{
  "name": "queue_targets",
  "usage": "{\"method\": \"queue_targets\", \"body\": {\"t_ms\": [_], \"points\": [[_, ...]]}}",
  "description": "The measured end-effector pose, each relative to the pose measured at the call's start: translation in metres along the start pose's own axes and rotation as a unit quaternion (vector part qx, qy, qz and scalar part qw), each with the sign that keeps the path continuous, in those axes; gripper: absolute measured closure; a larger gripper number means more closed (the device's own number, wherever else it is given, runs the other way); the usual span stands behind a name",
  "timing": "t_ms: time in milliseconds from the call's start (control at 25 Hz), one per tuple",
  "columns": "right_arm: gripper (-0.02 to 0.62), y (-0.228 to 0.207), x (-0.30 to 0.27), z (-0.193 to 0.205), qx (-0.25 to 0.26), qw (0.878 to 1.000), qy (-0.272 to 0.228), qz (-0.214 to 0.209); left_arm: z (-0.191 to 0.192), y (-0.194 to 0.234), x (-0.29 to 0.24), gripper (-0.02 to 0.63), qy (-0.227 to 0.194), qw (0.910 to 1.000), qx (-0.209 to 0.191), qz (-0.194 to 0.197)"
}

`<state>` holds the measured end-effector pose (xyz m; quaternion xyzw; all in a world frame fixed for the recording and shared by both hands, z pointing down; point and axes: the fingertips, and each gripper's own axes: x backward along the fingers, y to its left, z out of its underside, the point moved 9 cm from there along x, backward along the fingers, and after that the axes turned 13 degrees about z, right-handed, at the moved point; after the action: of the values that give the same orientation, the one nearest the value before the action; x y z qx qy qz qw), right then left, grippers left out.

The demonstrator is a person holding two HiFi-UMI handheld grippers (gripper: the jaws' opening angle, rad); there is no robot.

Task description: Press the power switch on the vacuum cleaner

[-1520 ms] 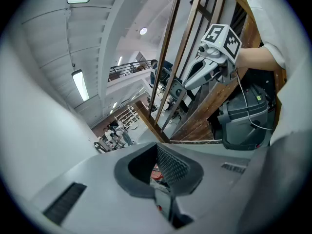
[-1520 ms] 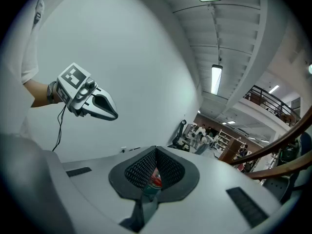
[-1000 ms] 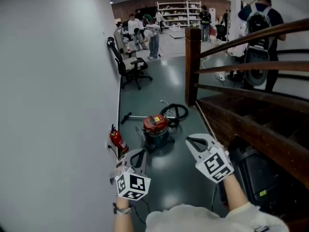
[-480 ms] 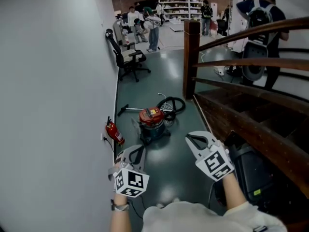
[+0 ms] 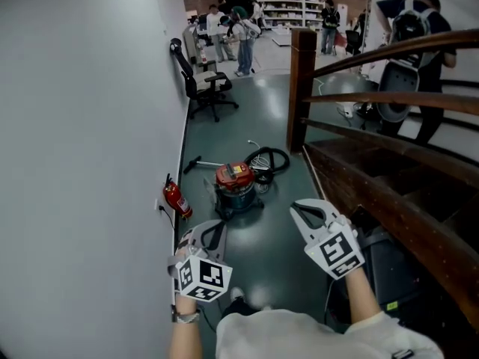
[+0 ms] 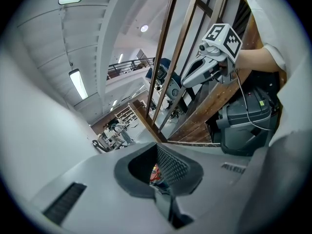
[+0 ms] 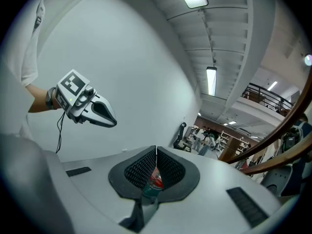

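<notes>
A: Where's the vacuum cleaner?

B: On the green floor, near the white wall. It has a red lid and a teal drum. Its black hose is coiled just behind it. The power switch is too small to make out.

A: Anything else nearby?

B: 1 red fire extinguisher stands against the wall to the left. A dark office chair is farther back. A wooden stair railing runs along the right side.

A: And the 2 tools?

B: The left hand-held gripper is in front of the vacuum cleaner, well short of it and close to the wall. Its jaws are together with nothing between them. The right hand-held gripper is level with it, beside the stairs. Its jaws are also closed and empty. In both gripper views the vacuum cleaner shows only through the gap behind the closed tips. Neither is touching it.
</notes>
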<state>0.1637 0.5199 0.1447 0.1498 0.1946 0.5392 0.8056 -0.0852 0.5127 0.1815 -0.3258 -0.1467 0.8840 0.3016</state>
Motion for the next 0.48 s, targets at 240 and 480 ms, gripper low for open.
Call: {"method": "queue_targets", "body": {"t_ms": [240, 480], "points": [[0.565, -0.007, -0.009, 0.004, -0.012, 1.0, -0.01, -0.011, -0.002, 0.001, -0.012, 0.607, -0.002, 1.0, 0.001, 0.002], [0.565, -0.011, -0.029, 0.017, -0.024, 0.999, -0.003, -0.03, 0.002, 0.014, -0.027, 0.607, -0.002, 1.0, 0.001, 0.004]]}}
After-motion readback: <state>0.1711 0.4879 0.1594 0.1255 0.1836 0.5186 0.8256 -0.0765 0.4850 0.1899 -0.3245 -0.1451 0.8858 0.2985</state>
